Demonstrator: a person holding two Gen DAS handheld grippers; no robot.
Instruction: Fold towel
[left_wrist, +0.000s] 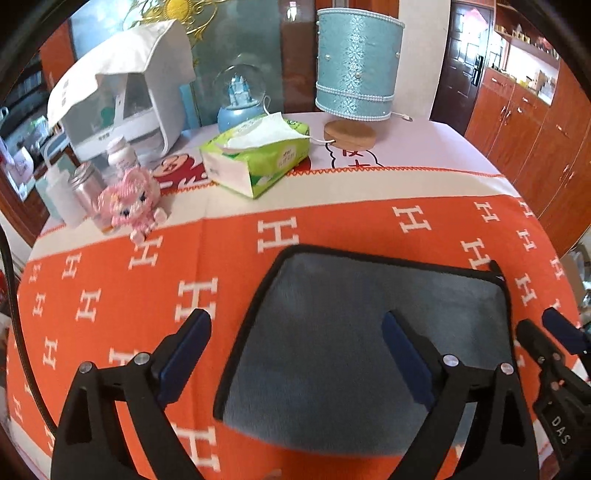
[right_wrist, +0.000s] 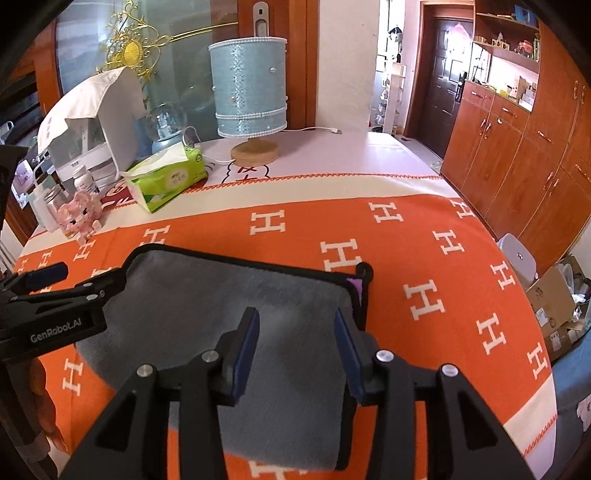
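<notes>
A grey towel (left_wrist: 343, 332) with a black hem lies folded on the orange cloth with white H marks (left_wrist: 110, 295). It also shows in the right wrist view (right_wrist: 207, 302). My left gripper (left_wrist: 295, 343) is open and empty, hovering over the towel's left edge. My right gripper (right_wrist: 295, 332) is open and empty over the towel's right part, near its black-hemmed corner (right_wrist: 360, 291). The right gripper also shows at the right edge of the left wrist view (left_wrist: 546, 332). The left gripper shows at the left of the right wrist view (right_wrist: 85, 277).
At the back of the table stand a blue lamp (left_wrist: 358, 70), a green tissue pack (left_wrist: 258, 155), a snow globe (left_wrist: 240, 96), a white appliance (left_wrist: 125, 88), bottles (left_wrist: 81, 188) and a pink toy (left_wrist: 133, 203). Wooden cabinets (right_wrist: 517, 155) line the right side.
</notes>
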